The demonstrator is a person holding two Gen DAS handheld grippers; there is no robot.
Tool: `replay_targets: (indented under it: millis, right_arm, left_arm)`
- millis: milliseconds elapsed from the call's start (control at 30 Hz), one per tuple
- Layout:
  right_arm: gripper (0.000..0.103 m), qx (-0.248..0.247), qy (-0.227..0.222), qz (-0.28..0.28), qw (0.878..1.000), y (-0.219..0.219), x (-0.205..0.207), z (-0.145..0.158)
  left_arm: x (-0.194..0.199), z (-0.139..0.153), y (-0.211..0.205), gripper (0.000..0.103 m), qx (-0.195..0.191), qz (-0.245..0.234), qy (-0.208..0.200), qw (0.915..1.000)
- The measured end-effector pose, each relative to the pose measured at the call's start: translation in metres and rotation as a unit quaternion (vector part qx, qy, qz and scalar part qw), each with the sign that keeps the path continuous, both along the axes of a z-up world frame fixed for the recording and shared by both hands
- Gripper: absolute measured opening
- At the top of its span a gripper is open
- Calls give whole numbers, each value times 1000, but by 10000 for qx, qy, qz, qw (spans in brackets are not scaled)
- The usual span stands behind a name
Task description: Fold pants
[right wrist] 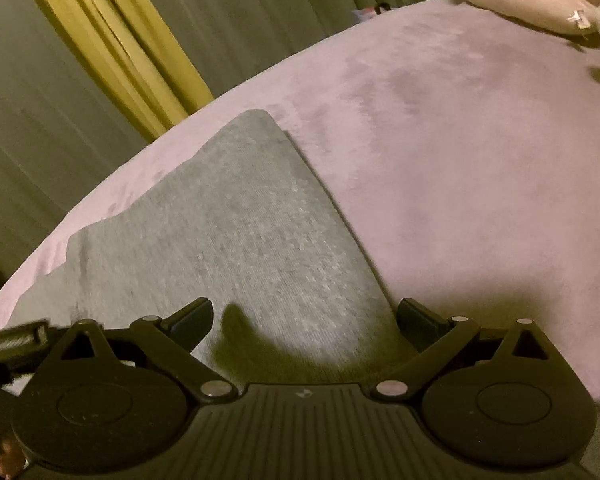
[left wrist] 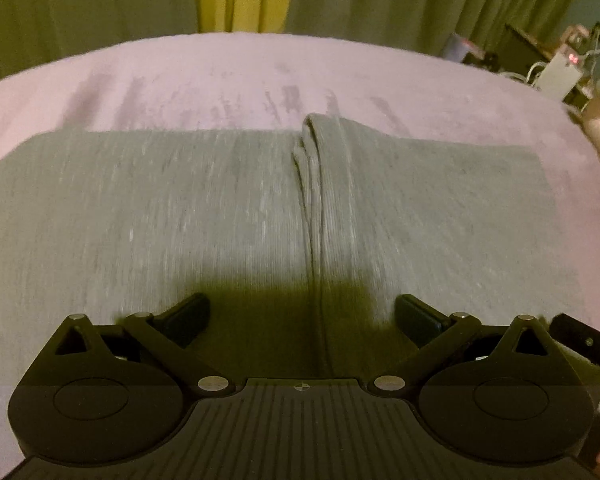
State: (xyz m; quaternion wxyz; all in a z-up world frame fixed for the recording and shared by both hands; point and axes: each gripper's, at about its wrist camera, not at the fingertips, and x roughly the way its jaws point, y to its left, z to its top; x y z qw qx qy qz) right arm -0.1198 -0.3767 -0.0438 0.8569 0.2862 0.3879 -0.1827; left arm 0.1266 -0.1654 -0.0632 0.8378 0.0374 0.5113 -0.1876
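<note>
Left wrist view: the grey pants (left wrist: 220, 208) lie flat across the pinkish-purple bed (left wrist: 220, 72), a bunched fold ridge running up the middle, and the left gripper (left wrist: 302, 318) hangs over them with fingers spread wide, gripping nothing. Right wrist view: the right gripper (right wrist: 306, 320) is also wide open and empty above a corner of the pants (right wrist: 228, 232), green and yellow curtains (right wrist: 112, 40) behind the bed (right wrist: 480, 152).

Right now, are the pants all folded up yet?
Partly. The grey pants lie flat on the pink bed cover, with stacked layers at a ridge, so some folding looks done. Both the left gripper and right gripper are open, holding nothing. Another fold probably remains.
</note>
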Motion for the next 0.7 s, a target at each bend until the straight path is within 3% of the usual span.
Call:
replay_targets:
  millis: [133,267,333,467,567,600,700]
  right_arm:
    - [99,2,30,37,10000,3,1,-2]
    - [99,-93,68,74,9999,6,7,-2]
    - [99,-191,61,115,9997,10,7,-2]
    - [99,-309,-43,230,9992,15,5,2]
    - [99,-387,46,278,9989,17,8,1]
    - [99,-405,59,285,9988,18,9,1]
    - [99,-437,69,271,9987,18,9,1]
  left_arm:
    - [5,6,4,103,-357,-23,29,9994]
    - [5,1,-8,99,-289,-125,-61,9995]
    - [-2,4,-10,70,-490,-309,-117,9983]
    - [-4,3,-15,54,-575,-487,-144,9971]
    - [1,3,-11,35,-758,-387,-38,9964]
    - [4,4,-8,23,-872,-298,53,9957]
    - [8,6,1,20,-1271,-103,254,9915]
